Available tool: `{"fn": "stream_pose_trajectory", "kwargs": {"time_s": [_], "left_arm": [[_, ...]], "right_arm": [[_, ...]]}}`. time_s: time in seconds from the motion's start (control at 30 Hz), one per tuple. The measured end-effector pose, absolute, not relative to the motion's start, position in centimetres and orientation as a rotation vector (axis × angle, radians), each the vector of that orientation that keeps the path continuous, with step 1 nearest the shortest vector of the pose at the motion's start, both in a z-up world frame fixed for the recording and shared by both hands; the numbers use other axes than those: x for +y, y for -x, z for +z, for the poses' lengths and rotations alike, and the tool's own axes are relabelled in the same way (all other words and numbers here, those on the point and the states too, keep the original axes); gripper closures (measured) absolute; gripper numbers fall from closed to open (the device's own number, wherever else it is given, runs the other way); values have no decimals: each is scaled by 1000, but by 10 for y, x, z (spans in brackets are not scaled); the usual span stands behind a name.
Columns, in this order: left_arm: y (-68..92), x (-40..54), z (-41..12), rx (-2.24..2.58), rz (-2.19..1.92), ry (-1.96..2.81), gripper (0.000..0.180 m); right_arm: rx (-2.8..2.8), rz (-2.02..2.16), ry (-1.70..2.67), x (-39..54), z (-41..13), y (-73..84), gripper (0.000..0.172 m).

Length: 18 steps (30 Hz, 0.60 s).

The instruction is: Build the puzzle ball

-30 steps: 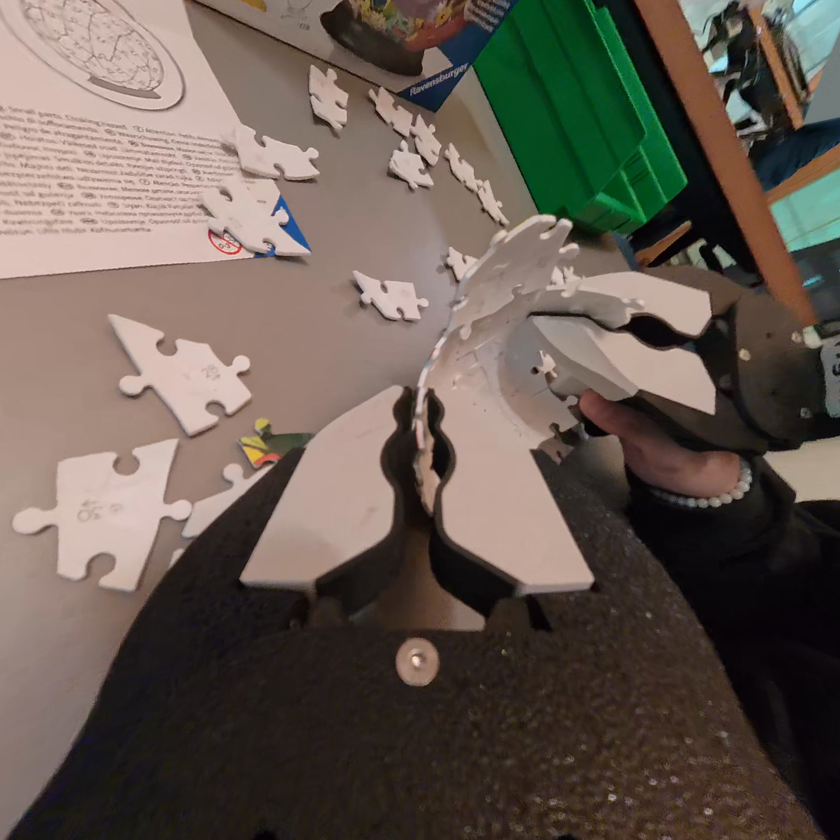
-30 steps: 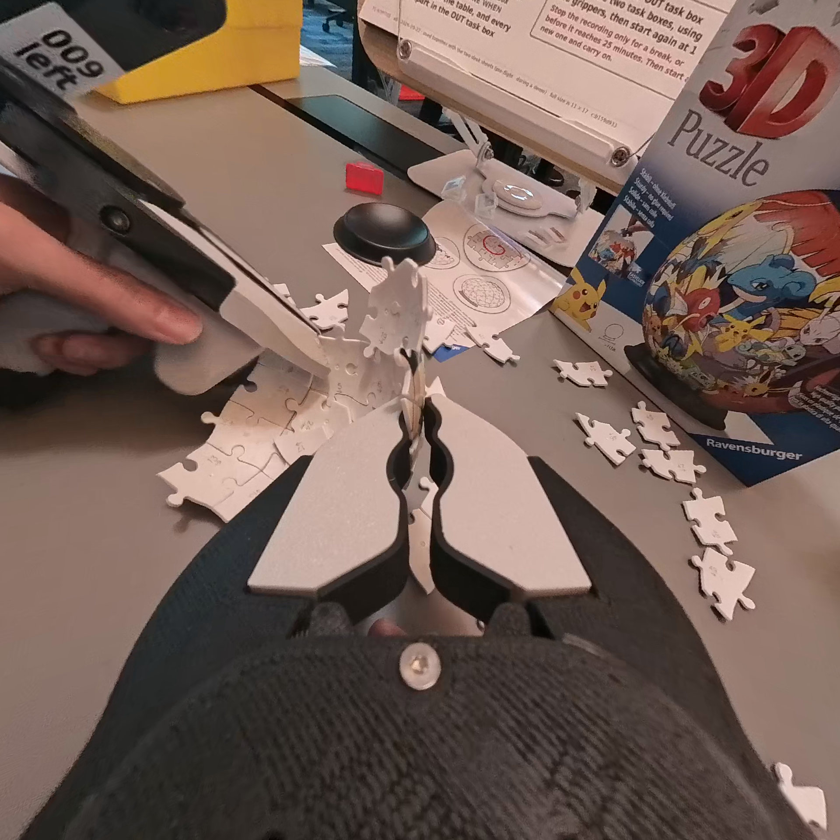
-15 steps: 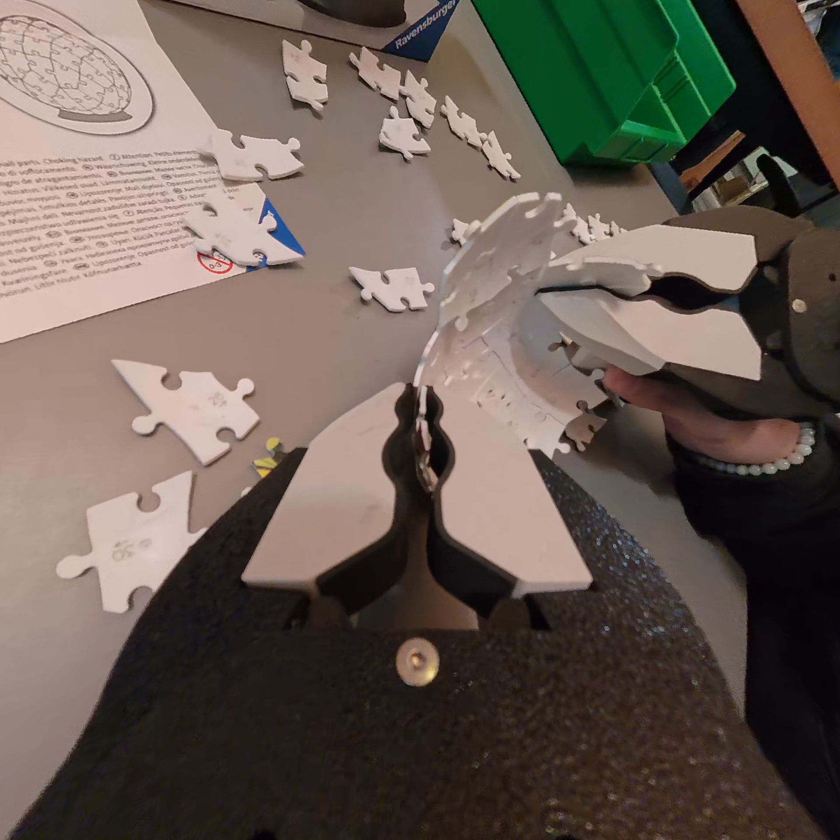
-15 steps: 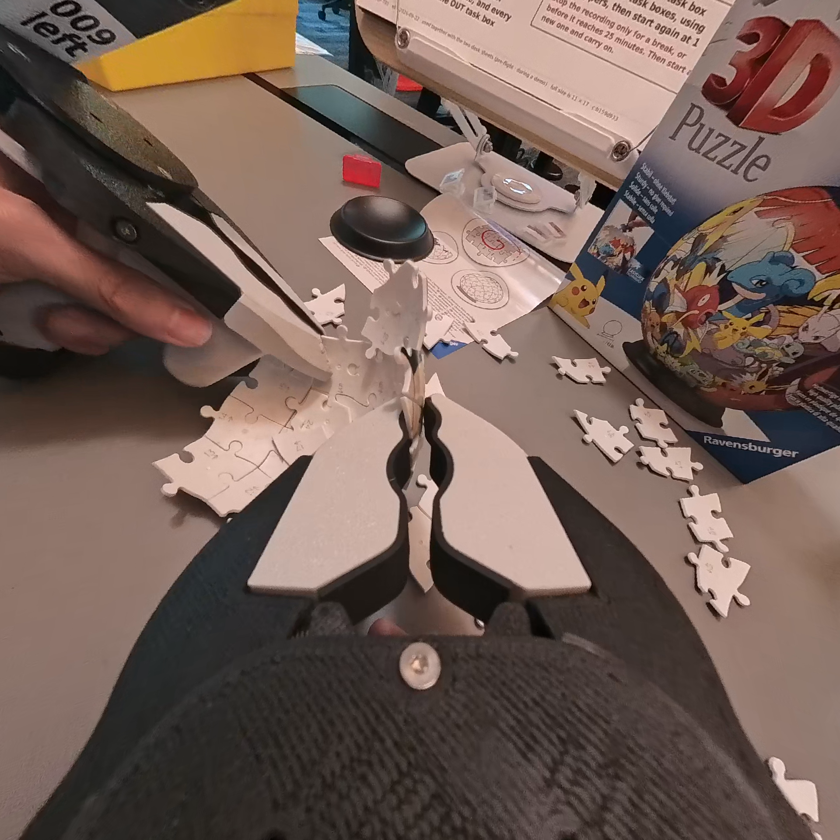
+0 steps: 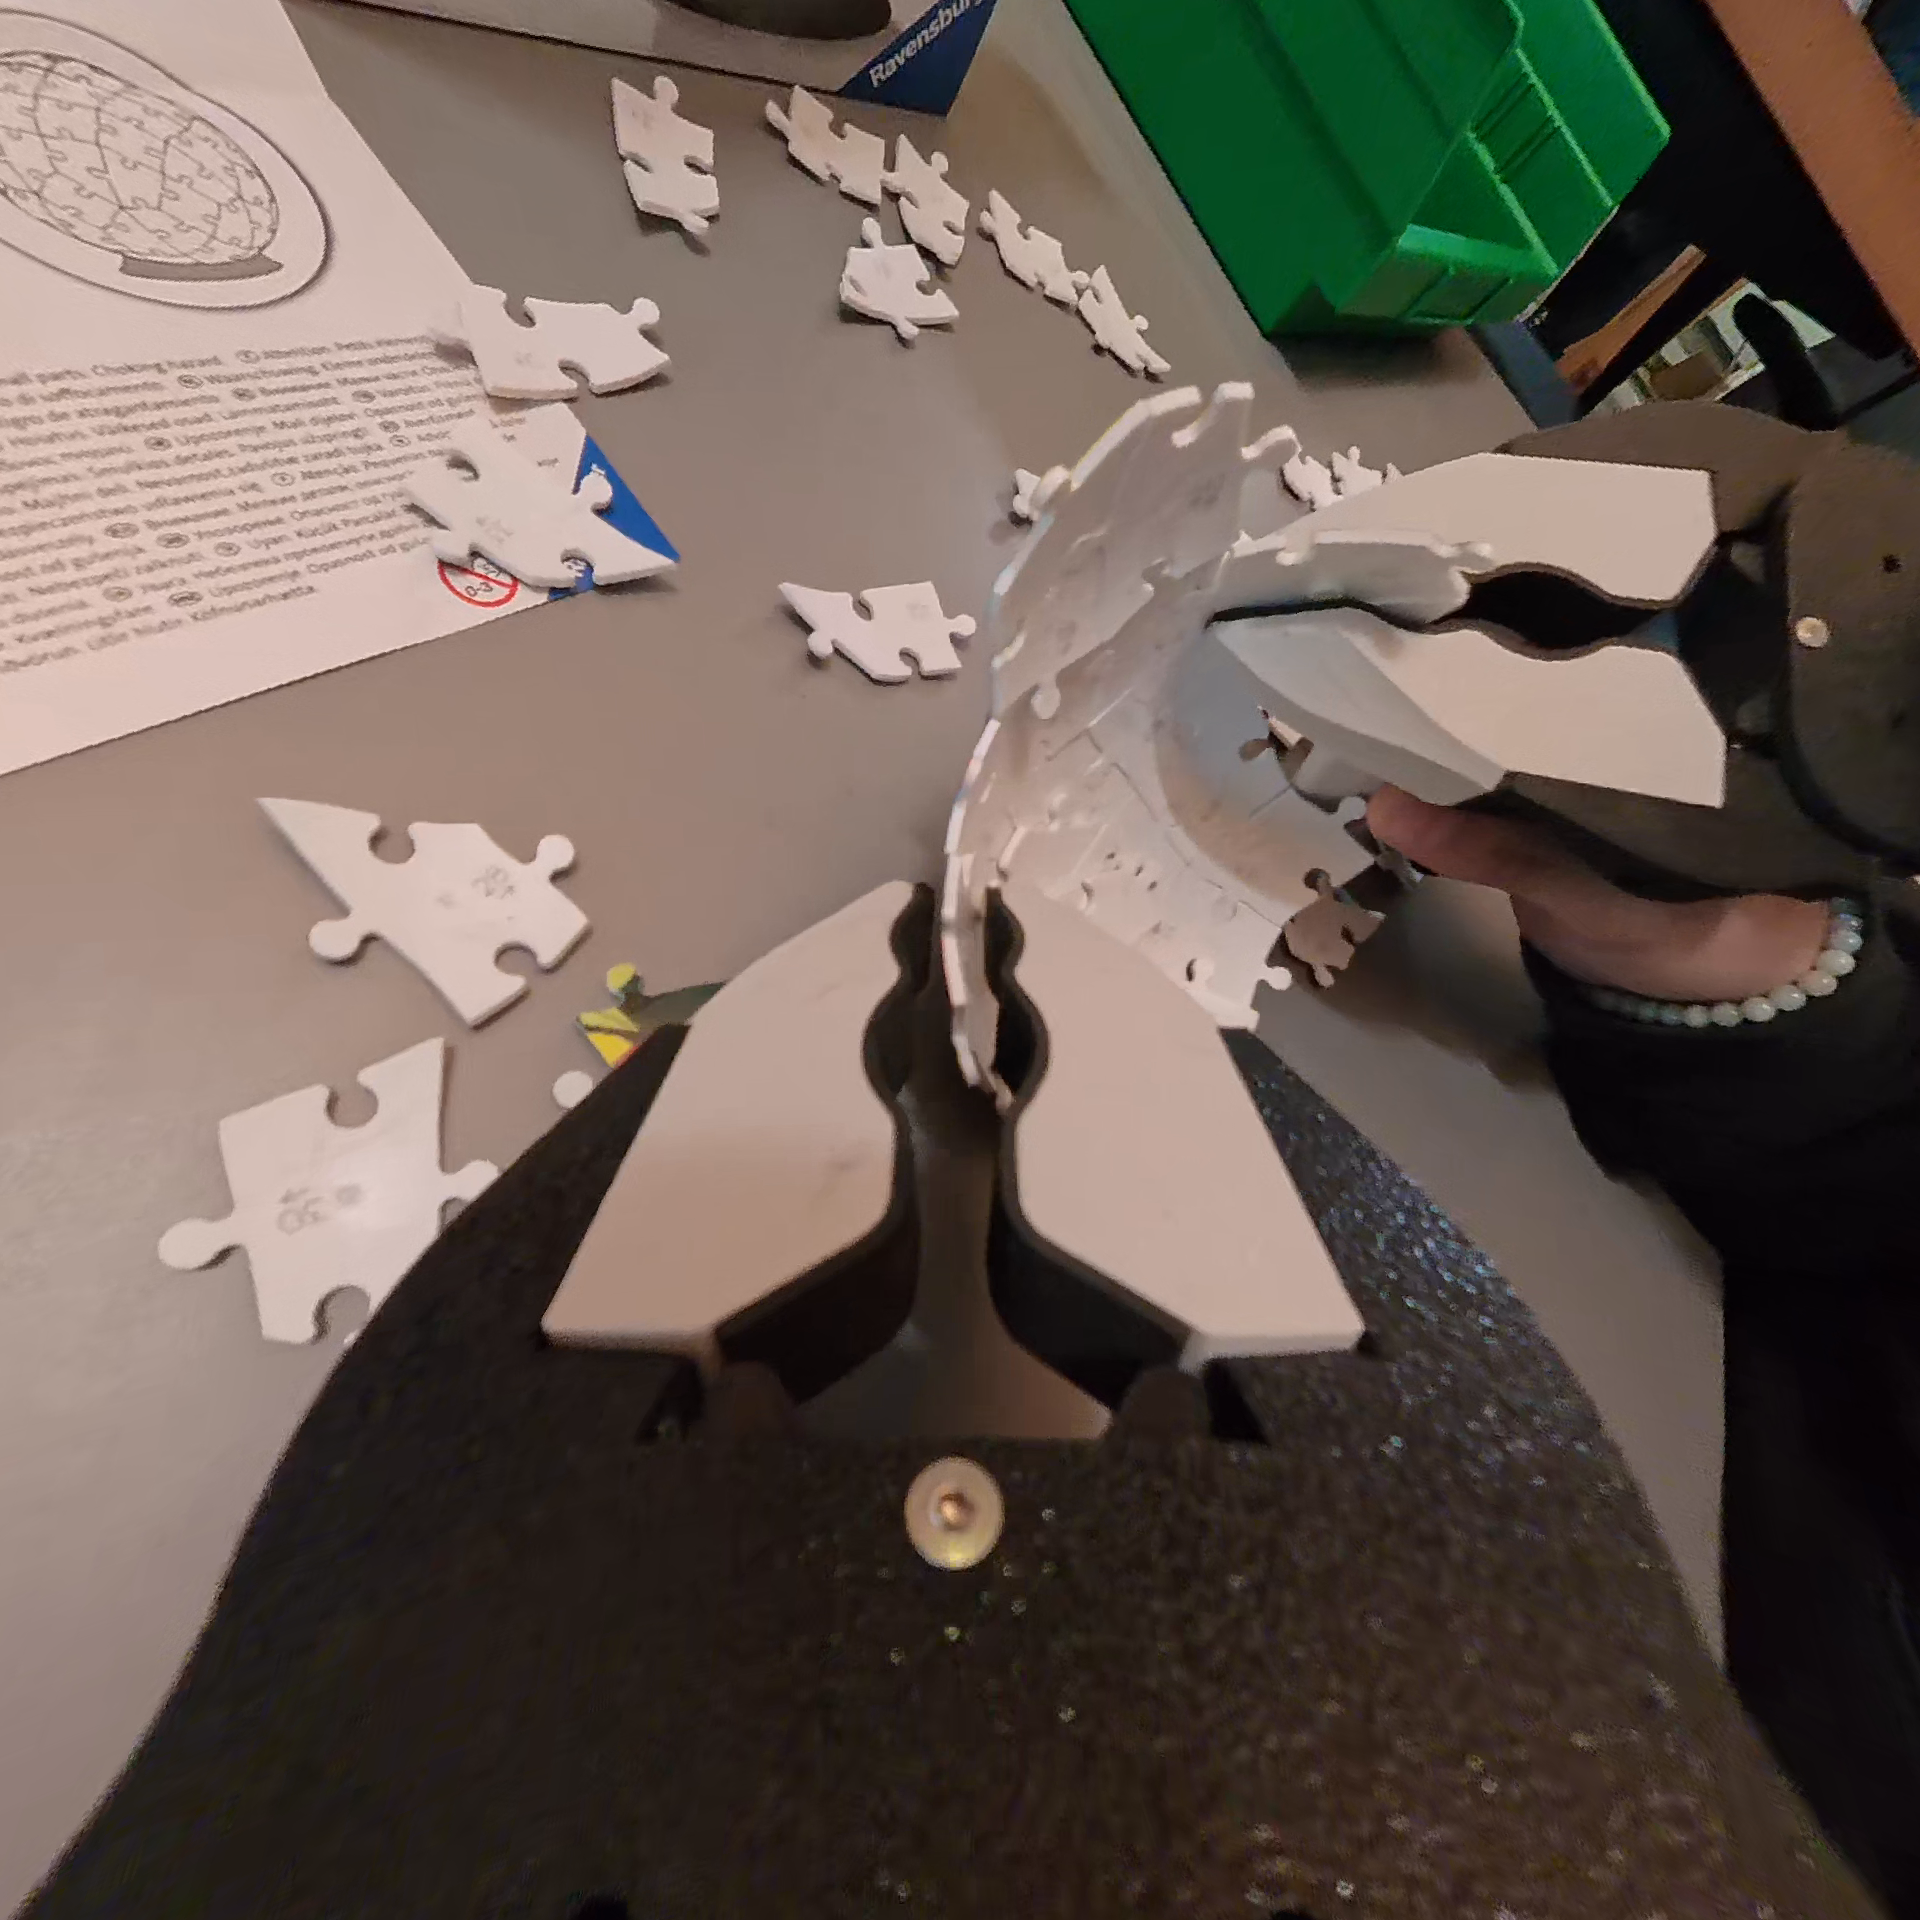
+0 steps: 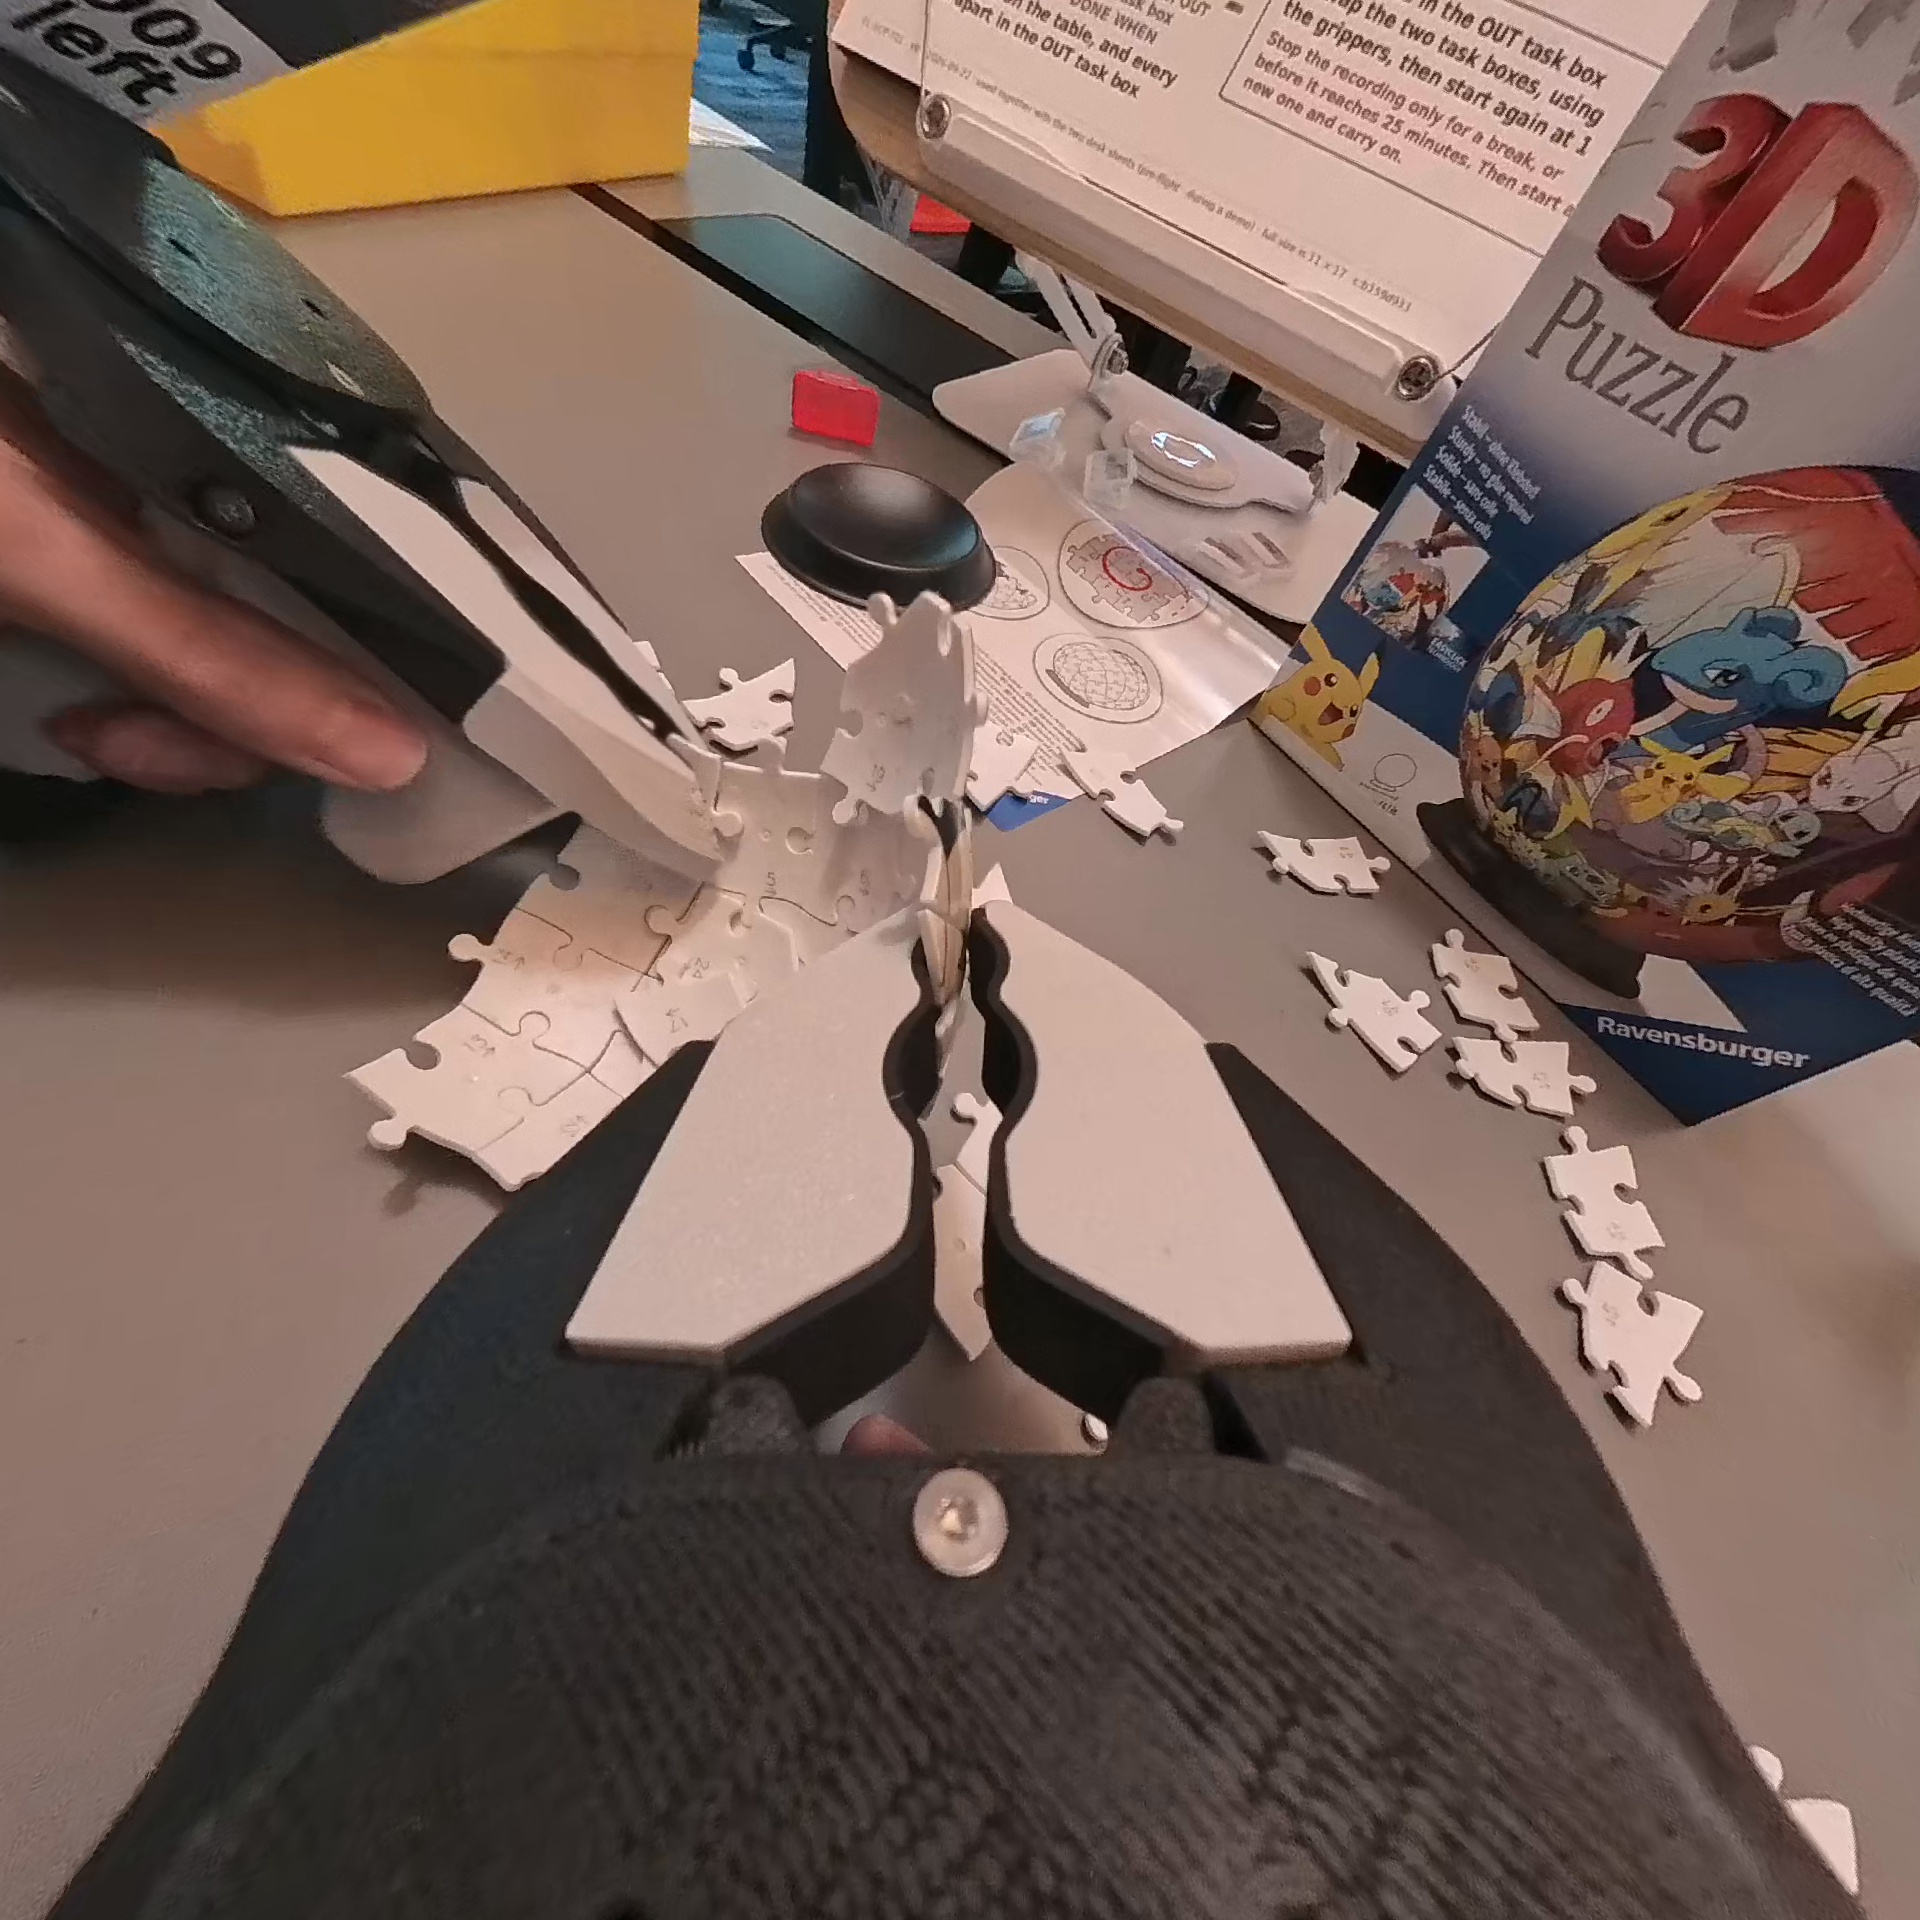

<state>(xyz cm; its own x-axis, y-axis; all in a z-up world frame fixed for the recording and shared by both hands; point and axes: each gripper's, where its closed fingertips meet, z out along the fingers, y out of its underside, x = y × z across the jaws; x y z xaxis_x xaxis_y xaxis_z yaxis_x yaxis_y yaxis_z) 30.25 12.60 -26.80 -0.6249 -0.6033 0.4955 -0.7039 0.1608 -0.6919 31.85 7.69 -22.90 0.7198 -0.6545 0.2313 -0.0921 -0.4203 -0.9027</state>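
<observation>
A curved white shell of joined puzzle pieces [image 5: 1122, 810] is held up over the grey table [image 5: 727, 727]. My left gripper [image 5: 956, 904] stands around the shell's lower edge. Its jaws are slightly apart, and a dark slit shows between the left pad [image 5: 899, 966] and the edge, so it does not clamp the shell. My right gripper [image 6: 948, 930] is shut on the shell's other rim, seen edge-on between its tips. It also shows in the left wrist view [image 5: 1236, 613], clamped on the rim. In the right wrist view the shell [image 6: 582, 966] spreads to the left, with the left gripper [image 6: 707, 790] at its far edge.
Loose white puzzle pieces [image 5: 447, 904] lie scattered on the table, several by the puzzle box [image 6: 1662, 623]. A printed instruction sheet [image 5: 187, 416] lies at the left. Green bins [image 5: 1351, 156], a black round stand [image 6: 873, 535], a red block [image 6: 831, 405] and a yellow bin [image 6: 468, 114] stand farther back. Some 7 cm of space lies between my two pairs of fingers. The red block [image 6: 831, 405] sits 25 cm or so from the ends of my left fingers.
My left gripper's jaws have eased apart around the shell's edge, which they clamped before. The right gripper stays shut on the rim. Both hands shifted only a little.
</observation>
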Motion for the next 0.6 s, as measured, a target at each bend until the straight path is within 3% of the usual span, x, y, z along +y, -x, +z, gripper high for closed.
{"fn": "stream_pose_trajectory", "kwargs": {"time_s": [0.47, 0.6], "left_arm": [[-308, 123, -269, -2240, 1466, -1331, 178], [-310, 122, -266, -2277, 1502, -1321, 178]], "right_arm": [[578, -679, 1914, 76, -228, -319, 167], [497, -666, 1883, 78, -215, -317, 143]]}}
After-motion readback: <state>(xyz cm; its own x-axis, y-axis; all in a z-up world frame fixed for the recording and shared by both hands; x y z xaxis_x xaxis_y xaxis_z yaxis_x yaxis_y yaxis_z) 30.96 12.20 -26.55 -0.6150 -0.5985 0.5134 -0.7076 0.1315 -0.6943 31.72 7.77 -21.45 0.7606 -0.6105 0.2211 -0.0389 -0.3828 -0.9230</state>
